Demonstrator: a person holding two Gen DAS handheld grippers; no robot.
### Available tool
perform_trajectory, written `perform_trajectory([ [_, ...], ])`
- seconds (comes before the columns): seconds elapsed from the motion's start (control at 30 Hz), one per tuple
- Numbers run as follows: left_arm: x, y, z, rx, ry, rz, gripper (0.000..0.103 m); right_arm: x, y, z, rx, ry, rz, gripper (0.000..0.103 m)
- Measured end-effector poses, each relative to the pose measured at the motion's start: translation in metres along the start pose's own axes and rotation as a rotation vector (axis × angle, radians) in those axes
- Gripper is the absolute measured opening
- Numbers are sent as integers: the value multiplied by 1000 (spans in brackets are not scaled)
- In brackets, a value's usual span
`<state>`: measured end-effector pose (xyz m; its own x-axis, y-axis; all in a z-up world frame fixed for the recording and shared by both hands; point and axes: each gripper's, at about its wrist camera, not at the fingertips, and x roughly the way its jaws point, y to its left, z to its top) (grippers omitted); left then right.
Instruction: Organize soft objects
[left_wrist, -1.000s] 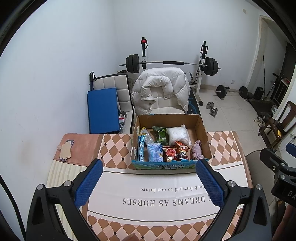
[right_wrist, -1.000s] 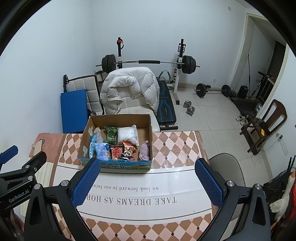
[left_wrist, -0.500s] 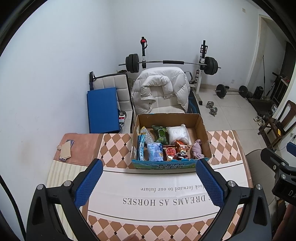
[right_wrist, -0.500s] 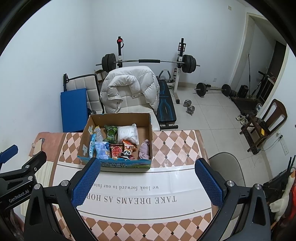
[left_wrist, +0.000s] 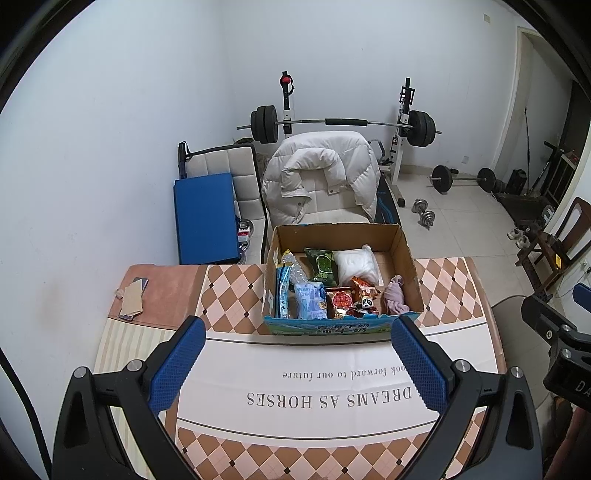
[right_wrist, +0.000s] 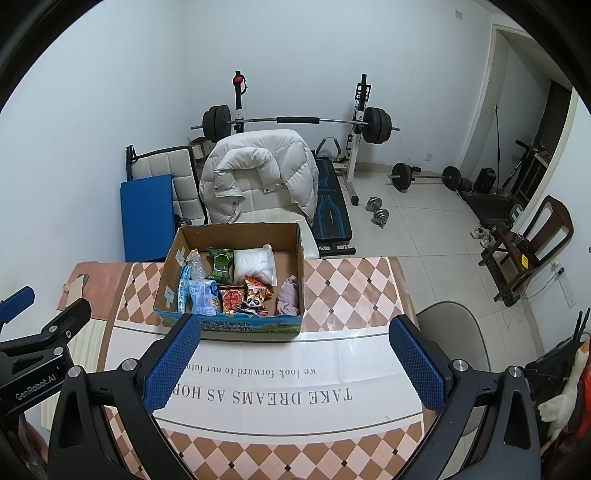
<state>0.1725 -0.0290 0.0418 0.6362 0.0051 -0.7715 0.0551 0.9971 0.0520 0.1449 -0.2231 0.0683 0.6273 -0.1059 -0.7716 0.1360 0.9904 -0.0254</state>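
Note:
An open cardboard box (left_wrist: 405, 254) (right_wrist: 298, 266) stands at the far side of the checkered table. Inside lie a white soft bag (left_wrist: 356, 264) (right_wrist: 255, 264), a green snack pack (left_wrist: 322, 264) (right_wrist: 221, 265), a pink cloth (left_wrist: 394, 297) (right_wrist: 289, 295), a light blue pack (left_wrist: 309, 304) (right_wrist: 202, 295), red snack packs (left_wrist: 341, 302) (right_wrist: 232, 300) and a crushed plastic bottle (left_wrist: 293, 267). My left gripper (left_wrist: 297, 363) hovers open above the white banner, nearer than the box. My right gripper (right_wrist: 295, 360) is open too, holding nothing.
A white banner (left_wrist: 332, 384) with printed words covers the table's middle. A phone and a card (left_wrist: 132, 298) lie at the far left corner. Behind the table stand a chair with a white puffer jacket (left_wrist: 321, 177), a blue mat (left_wrist: 205, 218) and a barbell rack (left_wrist: 343, 122). A grey stool (right_wrist: 448, 332) stands right.
None of the objects have moved. Both views have shifted very slightly, the box sitting a touch lower in the right wrist view.

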Motion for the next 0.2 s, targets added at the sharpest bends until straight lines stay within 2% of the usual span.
perform_trajectory([
  [0.2,-2,2,-2,-1,-12,0,103,-1,0,0,1,-3,-2,103],
])
